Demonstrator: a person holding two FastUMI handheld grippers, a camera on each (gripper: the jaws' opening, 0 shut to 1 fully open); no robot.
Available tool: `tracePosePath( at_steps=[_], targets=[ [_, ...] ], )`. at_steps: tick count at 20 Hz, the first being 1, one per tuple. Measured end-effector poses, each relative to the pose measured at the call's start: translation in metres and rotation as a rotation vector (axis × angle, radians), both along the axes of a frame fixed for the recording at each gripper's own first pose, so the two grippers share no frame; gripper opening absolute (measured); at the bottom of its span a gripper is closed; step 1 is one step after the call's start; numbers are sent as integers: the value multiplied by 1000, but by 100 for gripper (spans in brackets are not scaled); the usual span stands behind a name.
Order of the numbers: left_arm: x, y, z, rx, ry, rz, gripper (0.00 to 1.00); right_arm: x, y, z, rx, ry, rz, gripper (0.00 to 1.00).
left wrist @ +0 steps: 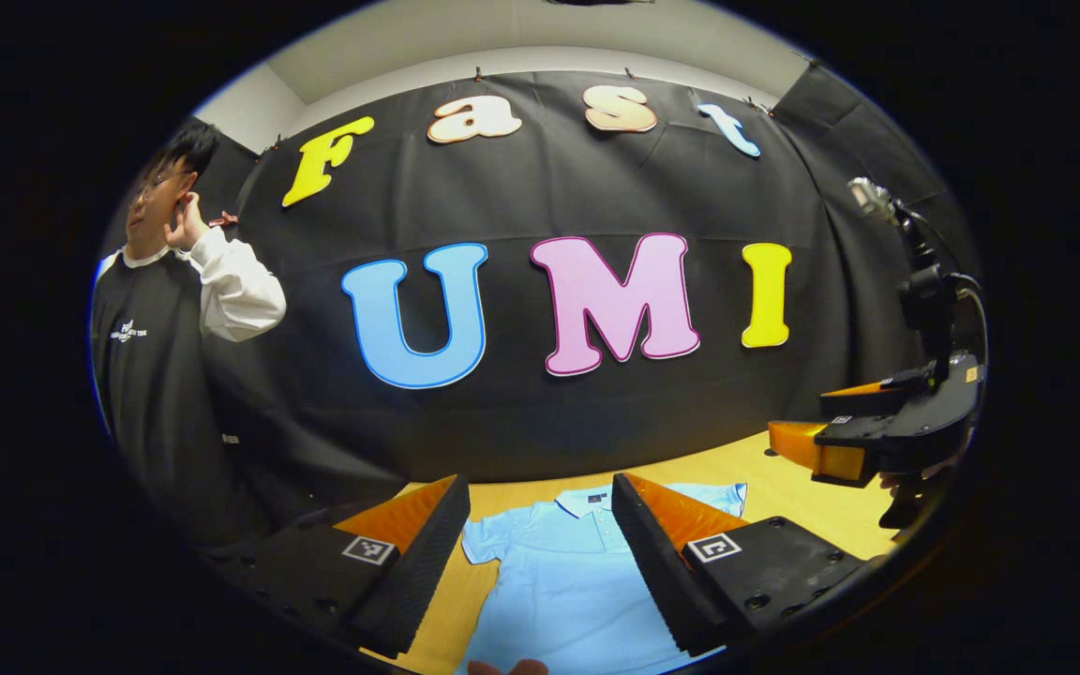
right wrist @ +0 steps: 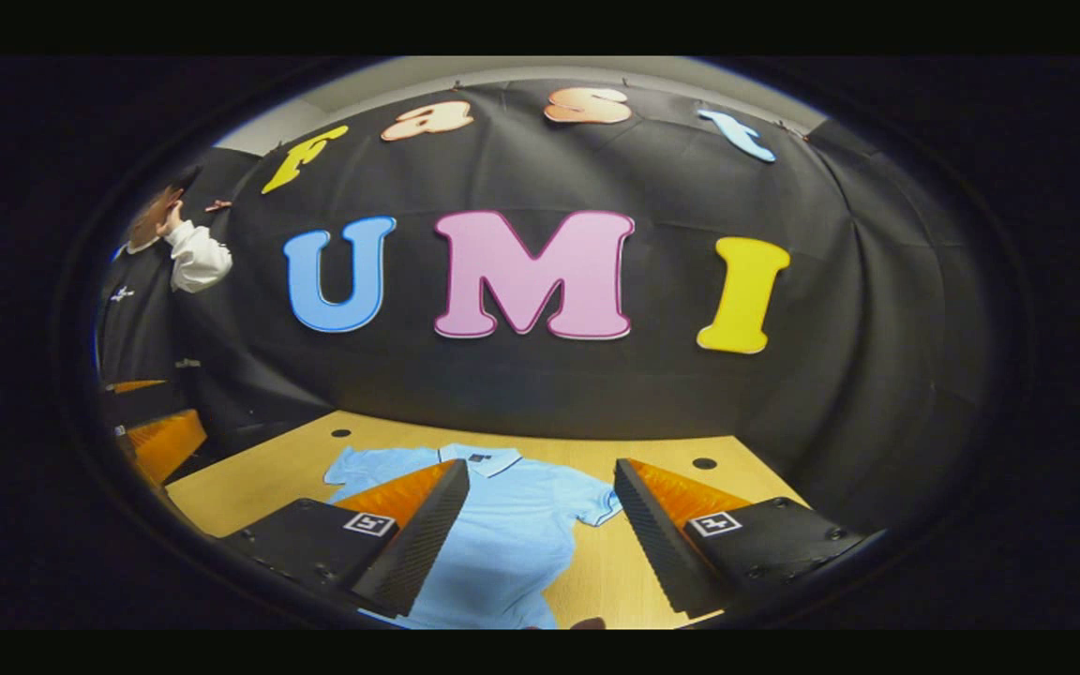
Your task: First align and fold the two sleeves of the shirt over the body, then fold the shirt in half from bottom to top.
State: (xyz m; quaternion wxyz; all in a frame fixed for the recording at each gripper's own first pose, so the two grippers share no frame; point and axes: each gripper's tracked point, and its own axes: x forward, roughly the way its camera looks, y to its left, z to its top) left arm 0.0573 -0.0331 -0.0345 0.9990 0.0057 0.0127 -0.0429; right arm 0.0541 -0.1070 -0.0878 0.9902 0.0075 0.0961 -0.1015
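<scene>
A light blue polo shirt [left wrist: 554, 581] lies flat and face up on the wooden worktop [left wrist: 784, 473], its collar toward the black cloth wall and its short sleeves spread out to either side, neither one folded over the body. In the left gripper view the left tool [left wrist: 540, 553] hangs above the shirt with its two fingers spread wide apart, gripping nothing; the chest and collar of the shirt show in the gap between them, and one sleeve peeks out past the finger on the right side of that view. Farther off at the right edge of the same view the right tool [left wrist: 817, 441] is held above the worktop, apart from the shirt, with a hand partly visible below it. In the right gripper view the right tool [right wrist: 540, 539] also stands with its fingers spread wide and empty, above the shirt [right wrist: 502, 534], which here sits toward the left of the gap (the sleeve on the right of that view ends between the two fingers, with bare worktop [right wrist: 652, 450] beyond it). At the far left edge of that view, part of the left tool [right wrist: 160, 441] shows. A person [left wrist: 165, 366] in a dark vest over white sleeves stands at the left by the wall, one hand raised to the head.
</scene>
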Motion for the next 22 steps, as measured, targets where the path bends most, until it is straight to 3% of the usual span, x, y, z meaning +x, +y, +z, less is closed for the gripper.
tracePosePath(
  at_steps=[4,9,14,19,22],
  targets=[
    [-1,-1,-18,4,34,3,97,42,-45,-81,136,182,-44,98],
    [-5,-1,-38,8,71,15,97,84,-112,-149,215,264,-179,98],
    [-3,-2,-51,-3,107,28,97,116,-133,-205,259,328,-210,98],
    [0,2,-59,-11,122,55,98,125,-142,-211,270,340,-220,98],
    [1,5,-48,-15,103,71,98,96,-132,-128,188,172,-205,98]
  ],
)
